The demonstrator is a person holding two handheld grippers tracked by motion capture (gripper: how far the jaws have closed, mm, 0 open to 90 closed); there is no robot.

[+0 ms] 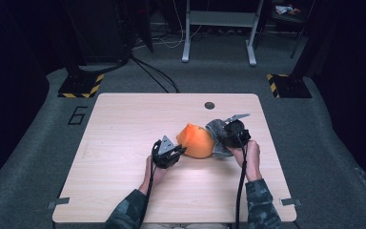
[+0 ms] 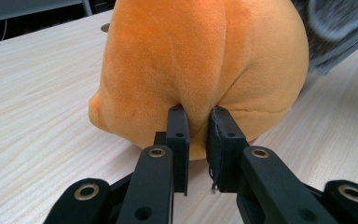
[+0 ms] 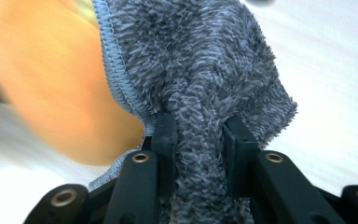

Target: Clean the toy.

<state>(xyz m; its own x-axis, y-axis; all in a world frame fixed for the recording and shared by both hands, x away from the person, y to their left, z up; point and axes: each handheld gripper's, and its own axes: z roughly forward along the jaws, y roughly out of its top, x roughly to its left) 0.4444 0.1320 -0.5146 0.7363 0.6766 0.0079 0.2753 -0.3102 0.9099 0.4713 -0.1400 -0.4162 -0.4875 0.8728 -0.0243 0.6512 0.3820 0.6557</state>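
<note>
A: Where's the orange plush toy [image 2: 200,70]?

B: Mid-table; left gripper [image 2: 198,144] pinches its soft fold; right gripper [image 3: 198,154] clamps the grey fleece cloth [image 3: 200,79] beside it.

A: Handling?

B: Probably light, squashy; grip seams, not bulk.

The high view looks forward and down from above the person's side onto the whole table [image 1: 124,191], far enough back to take in the floor beyond. The left gripper view rides low, looking level along its jaws, very close to the orange plush [image 2: 200,65]. The right gripper view sits just as close to the grey cloth [image 3: 200,79], facing along its jaws. All three views share the plush and the cloth.
</note>
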